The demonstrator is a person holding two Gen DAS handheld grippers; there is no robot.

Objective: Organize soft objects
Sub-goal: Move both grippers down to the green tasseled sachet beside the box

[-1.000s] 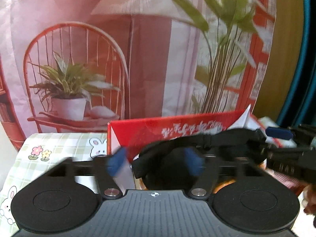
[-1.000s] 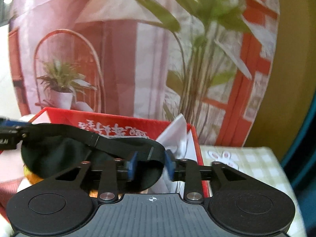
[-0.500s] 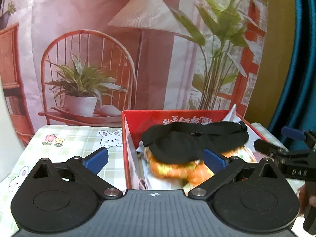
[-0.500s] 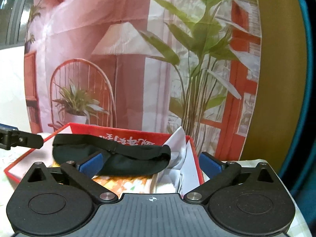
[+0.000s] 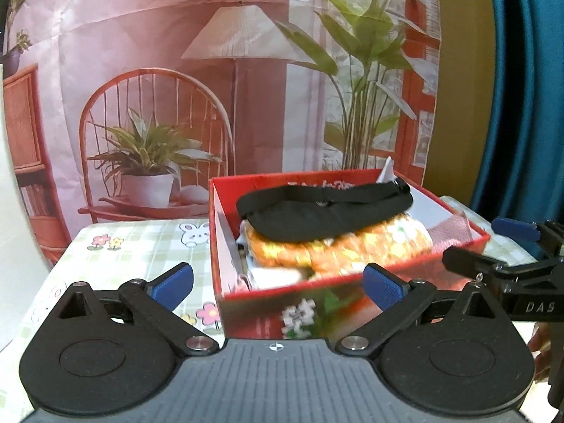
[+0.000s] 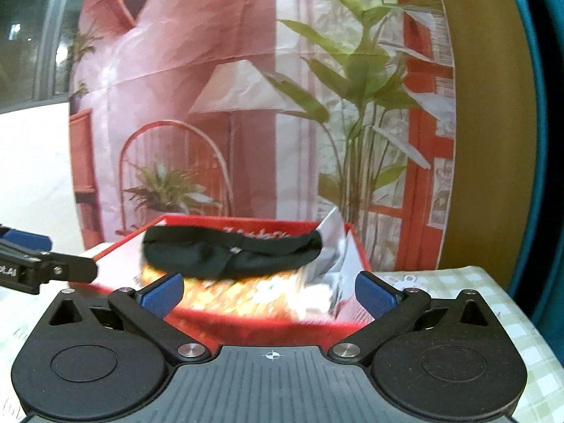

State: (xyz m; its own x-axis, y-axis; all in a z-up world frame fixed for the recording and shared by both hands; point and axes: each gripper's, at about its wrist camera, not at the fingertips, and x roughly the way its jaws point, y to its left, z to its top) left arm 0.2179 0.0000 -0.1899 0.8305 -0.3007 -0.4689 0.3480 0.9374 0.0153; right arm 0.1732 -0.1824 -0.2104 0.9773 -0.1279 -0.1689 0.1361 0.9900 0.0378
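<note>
While a printed fabric backdrop of a pink room with a lamp, a chair and potted plants (image 5: pixel 211 70) hangs beyond both grippers, a table under a pale green checked cloth with rabbit and flower prints (image 5: pixel 134 243) lies below their jaws. The open red cardboard box with a flower print on its front (image 5: pixel 317 313) stands on it straight ahead of the left gripper (image 5: pixel 276 285), whose blue-padded jaws are spread wide with nothing between them. An orange floral soft bundle (image 5: pixel 352 246) fills the box, and a black fabric eye mask with a strap (image 5: pixel 324 208) lies on top, beyond both pairs of jaws. White writing on the box's inner back wall is too blurred to read. The right gripper (image 6: pixel 269 294), jaws likewise wide and empty, shows the white letters "DAS" in the left view.
</note>
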